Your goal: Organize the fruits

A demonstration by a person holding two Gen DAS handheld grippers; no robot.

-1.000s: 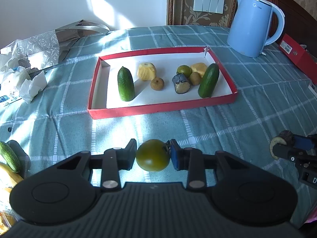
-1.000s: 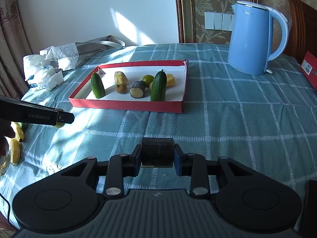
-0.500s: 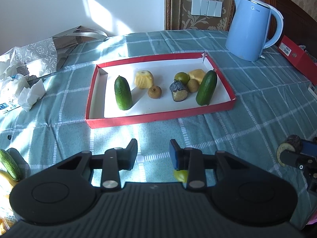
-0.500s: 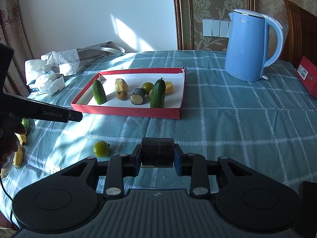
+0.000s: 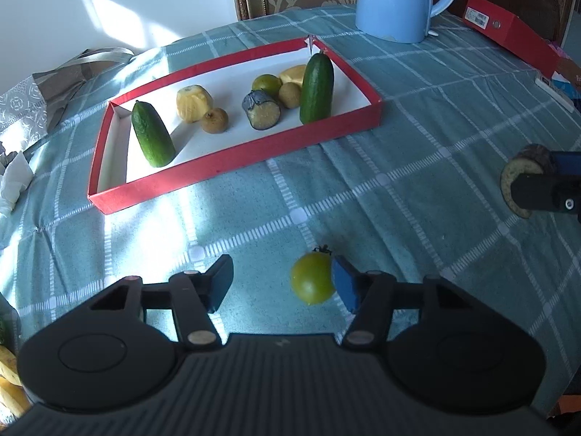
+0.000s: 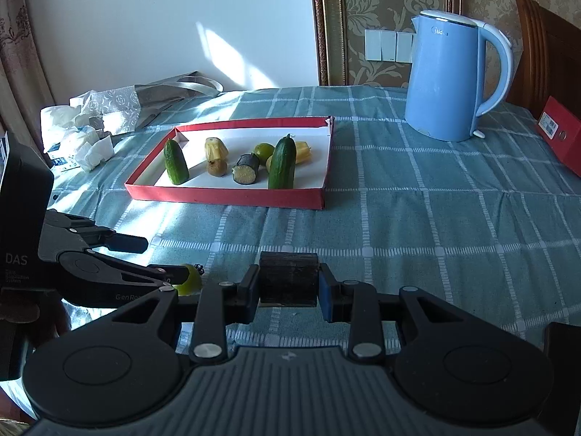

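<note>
A second ago our left gripper point(image 5: 279, 283) clasped the green tomato point(image 5: 312, 278); now, jaws opening, it lies low-centre against the right finger; our right gripper point(image 6: 288, 285) clamps an eggplant chunk point(image 6: 288, 278).

Hard sunlight patches on tablecloth point(image 5: 417, 138) and wall point(image 6: 163, 18) — long shadows, sharp focus, fisheye-bent edges

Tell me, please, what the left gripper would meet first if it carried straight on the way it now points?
Probably the checked tablecloth just ahead: the left gripper points steeply down, jaws opening. The green tomato lies by its right finger, off the centre line. Depth is unclear.
</note>
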